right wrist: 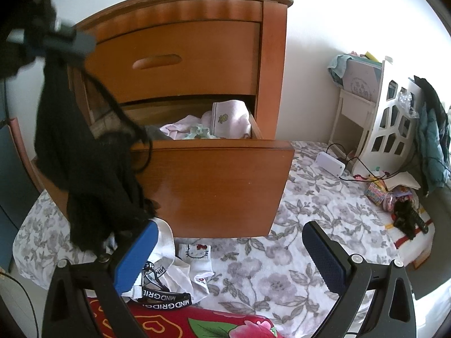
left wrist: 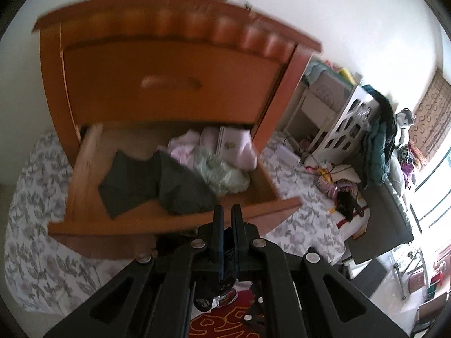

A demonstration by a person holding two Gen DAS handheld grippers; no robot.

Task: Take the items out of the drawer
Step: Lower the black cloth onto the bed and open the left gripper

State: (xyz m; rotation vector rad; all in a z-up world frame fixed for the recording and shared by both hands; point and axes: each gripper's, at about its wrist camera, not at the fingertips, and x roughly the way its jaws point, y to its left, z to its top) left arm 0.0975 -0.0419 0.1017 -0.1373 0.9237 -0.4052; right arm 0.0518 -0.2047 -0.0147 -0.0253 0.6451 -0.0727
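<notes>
The wooden nightstand's lower drawer [left wrist: 84, 152] stands pulled out. Inside lie a dark grey-green garment [left wrist: 166, 180], pale green cloth [left wrist: 225, 171], pink clothes [left wrist: 183, 148] and a folded pink towel [right wrist: 231, 118]. My left gripper [left wrist: 227, 211] hovers over the drawer's front edge, jaws together on a black garment [right wrist: 84, 169]. In the right wrist view that garment hangs from the left gripper [right wrist: 70, 42] in front of the drawer's left side. My right gripper [right wrist: 228, 242] is low in front of the drawer, open and holding nothing.
On the floral sheet [right wrist: 282, 267] under the drawer front lie a white Hello Kitty sock [right wrist: 194, 250] and white underwear with a black lettered band [right wrist: 166, 295]. A red flowered blanket [right wrist: 197, 324] is nearest. A white shelf [right wrist: 389, 129], cables and toys crowd the right.
</notes>
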